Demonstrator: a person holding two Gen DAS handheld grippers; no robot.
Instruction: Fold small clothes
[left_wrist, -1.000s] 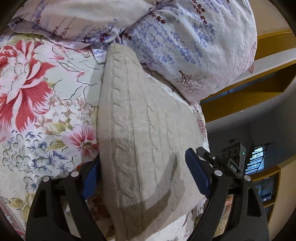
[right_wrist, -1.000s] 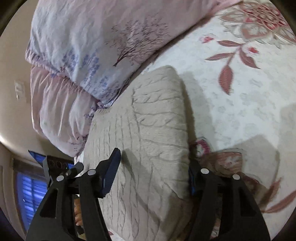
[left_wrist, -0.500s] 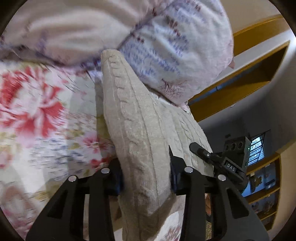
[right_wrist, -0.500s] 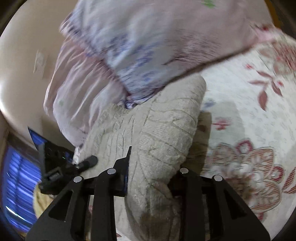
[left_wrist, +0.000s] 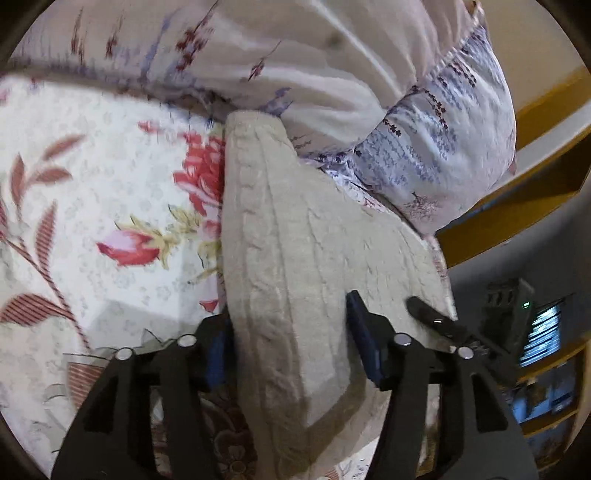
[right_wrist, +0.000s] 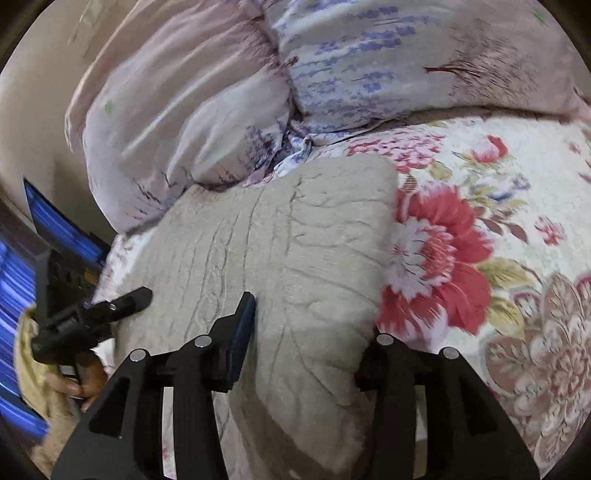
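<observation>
On the bed lies one folded beige knit sweater (left_wrist: 295, 258), thick and soft, with rope-like lines in the wool. Its far end touches the pillows. Its near end sits between the jaws of both grippers.

Two grippers show, one in each view. The left gripper (left_wrist: 291, 343) has the sweater's near edge between its jaws. The jaws have just been opening. The left pad is against the wool, and the right blue pad seems to stand a little off it, so the jaws look spread and not pinching. The right gripper (right_wrist: 310, 332) also has the sweater between its jaws, which have just been opening too. Its left blue pad lies on top of the knit and a gap shows, so these jaws look spread as well.

One hand (right_wrist: 79, 384) shows at the left edge of the right view, holding the other gripper's black handle.

Two pillows (right_wrist: 229, 96) with purple and pink prints sit side by side behind the sweater.

One bed cover (left_wrist: 92, 206) is under it all, white with big red flowers and leaves.

Past the bed are a pale wall (right_wrist: 26, 110), yellow-brown wooden shelves (left_wrist: 517, 192), and a blurry blue window (right_wrist: 14, 258).
</observation>
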